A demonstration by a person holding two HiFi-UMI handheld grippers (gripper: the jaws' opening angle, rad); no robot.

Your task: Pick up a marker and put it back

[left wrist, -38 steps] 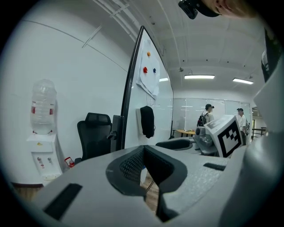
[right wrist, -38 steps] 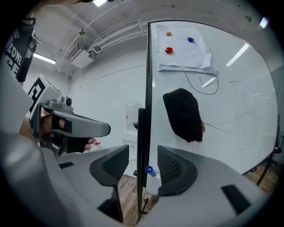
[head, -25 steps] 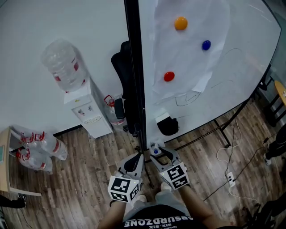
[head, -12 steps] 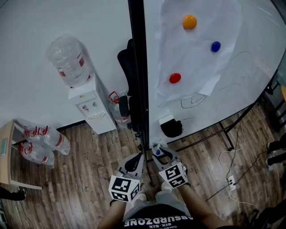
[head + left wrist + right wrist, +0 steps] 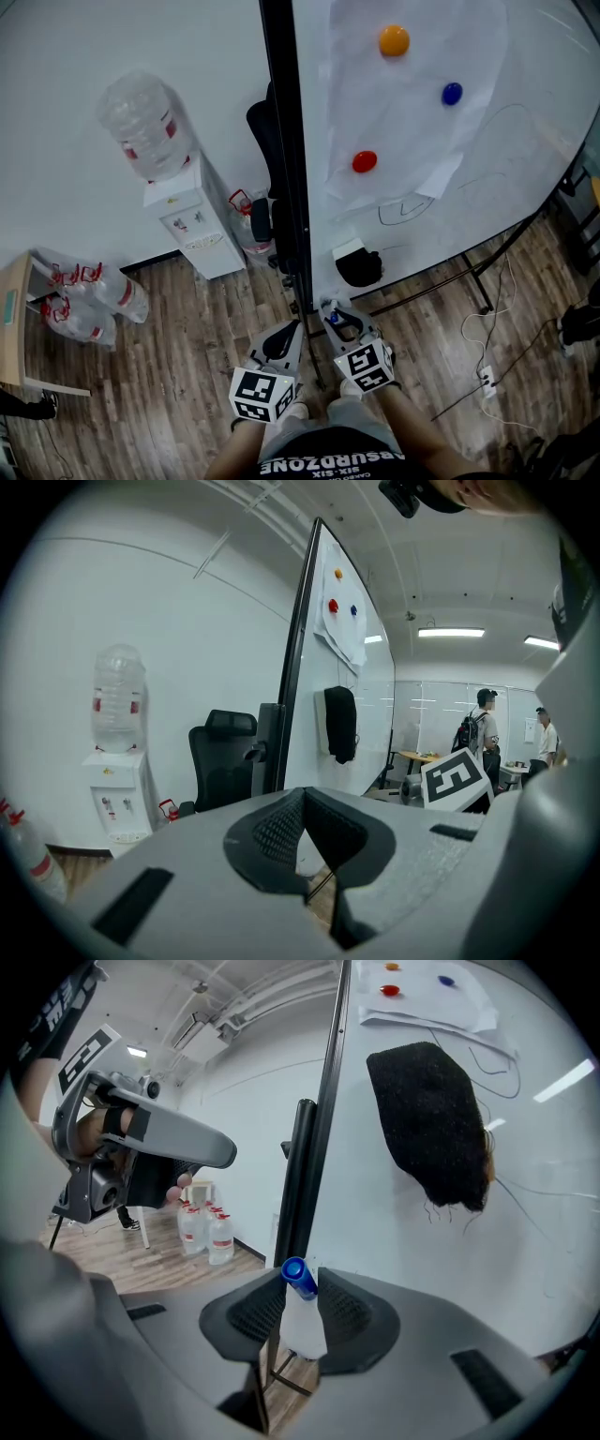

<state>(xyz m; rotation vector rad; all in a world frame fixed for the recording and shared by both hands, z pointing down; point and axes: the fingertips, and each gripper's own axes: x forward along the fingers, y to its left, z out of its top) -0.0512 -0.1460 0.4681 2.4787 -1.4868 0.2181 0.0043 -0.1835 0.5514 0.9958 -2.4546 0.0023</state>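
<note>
Right gripper view: the right gripper [image 5: 300, 1283] is closing on a blue-capped white plastic marker [image 5: 302, 1309] — pads seemingly touching it — at the glossy whiteboard's [image 5: 534, 1166] near left edge. Hardly shifted since a second ago — pickup beginning. Left gripper [image 5: 305, 803]: jaws together, empty.

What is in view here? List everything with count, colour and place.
whiteboard: one, white, black-framed, upright at right
paper sheet: one, white, on the whiteboard
magnets: three, orange, blue, red, on the sheet
eraser: one, black, low on the whiteboard
water dispenser: one, white, clear bottle on top, by the left wall
office chair: one, black, behind the board's edge
water bottles: at least two, clear, floor at left
marker: one, white, blue cap, between right jaws
left gripper: one, grey, jaws together, empty
right gripper: one, grey, jaws closing on the marker
</note>
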